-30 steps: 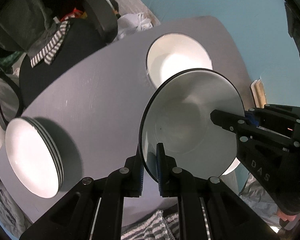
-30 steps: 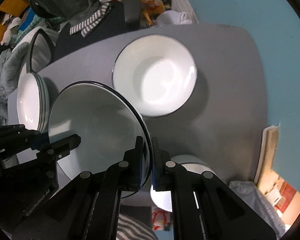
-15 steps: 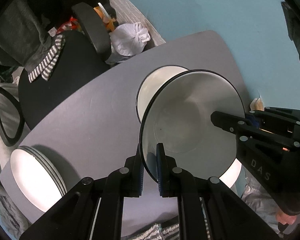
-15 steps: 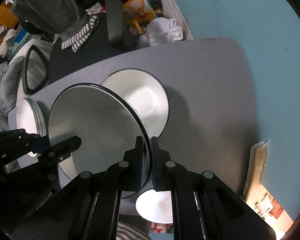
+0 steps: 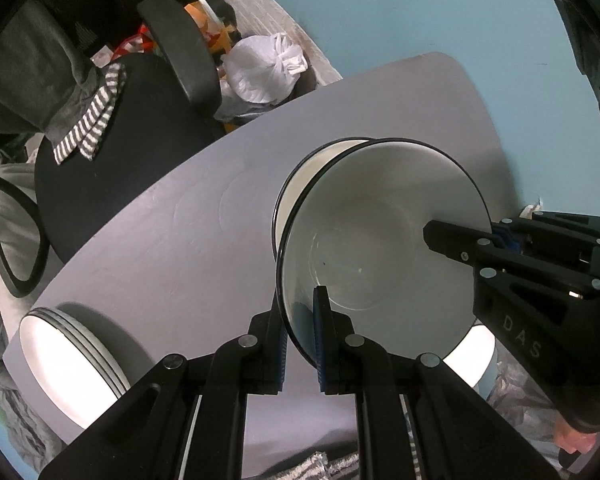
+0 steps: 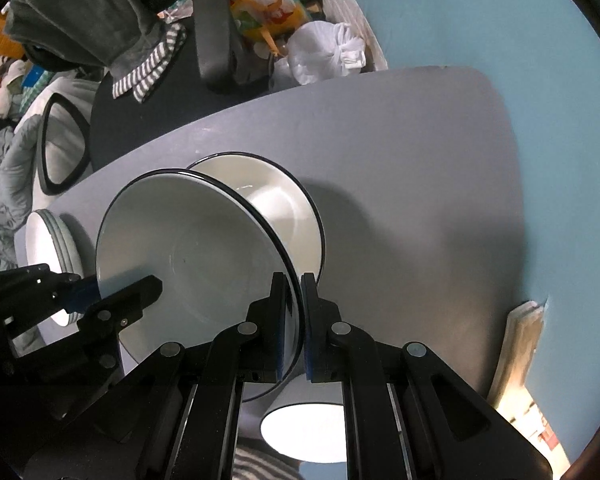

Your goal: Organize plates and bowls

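Both grippers hold one white bowl with a black rim, seen also in the right wrist view, above the grey table. My left gripper is shut on its near-left rim. My right gripper is shut on the opposite rim and shows in the left wrist view. The held bowl hovers over a second matching bowl that stands on the table and is mostly hidden behind it. A stack of white plates sits at the table's left end.
A small white bowl sits at the table's near edge below the held bowl. A black office chair with striped cloth stands behind the table. A white plastic bag lies on the floor. A blue wall bounds the right side.
Both grippers have carried the held bowl up and across, so it now covers most of the bowl on the table. The view has pulled back from the table.
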`<action>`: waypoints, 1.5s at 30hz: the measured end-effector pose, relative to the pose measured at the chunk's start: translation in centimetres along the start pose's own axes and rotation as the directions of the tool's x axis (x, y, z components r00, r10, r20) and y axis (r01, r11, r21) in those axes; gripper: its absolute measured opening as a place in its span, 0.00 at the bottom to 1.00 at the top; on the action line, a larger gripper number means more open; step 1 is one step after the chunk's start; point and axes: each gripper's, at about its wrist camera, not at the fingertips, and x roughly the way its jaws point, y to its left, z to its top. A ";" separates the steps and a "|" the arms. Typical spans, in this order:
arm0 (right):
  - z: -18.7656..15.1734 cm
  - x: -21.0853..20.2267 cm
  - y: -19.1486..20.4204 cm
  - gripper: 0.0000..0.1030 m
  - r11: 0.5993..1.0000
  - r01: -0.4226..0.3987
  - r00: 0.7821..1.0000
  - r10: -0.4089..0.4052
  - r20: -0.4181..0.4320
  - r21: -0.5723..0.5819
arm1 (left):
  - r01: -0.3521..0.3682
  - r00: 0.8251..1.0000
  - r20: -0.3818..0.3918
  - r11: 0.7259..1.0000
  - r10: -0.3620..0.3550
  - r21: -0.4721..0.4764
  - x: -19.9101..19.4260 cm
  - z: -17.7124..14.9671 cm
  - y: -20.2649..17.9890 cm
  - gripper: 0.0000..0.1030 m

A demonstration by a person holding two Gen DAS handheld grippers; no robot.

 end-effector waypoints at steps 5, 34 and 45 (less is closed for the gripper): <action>0.5 0.3 -0.1 0.07 1.000 0.008 1.000 -0.009 -0.007 -0.013 | 0.006 1.000 -0.005 1.000 -0.006 -0.015 0.5 0.5 0.2 0.11; 1.7 -2.5 0.1 0.28 0.995 0.087 0.996 -0.086 0.037 -0.040 | -0.034 0.999 0.040 0.999 0.034 0.004 -1.1 0.0 0.4 0.13; -0.2 -4.4 0.8 0.38 0.996 0.087 0.993 -0.086 0.075 -0.014 | -0.015 0.995 0.097 1.000 0.013 0.015 -3.6 -2.4 0.6 0.43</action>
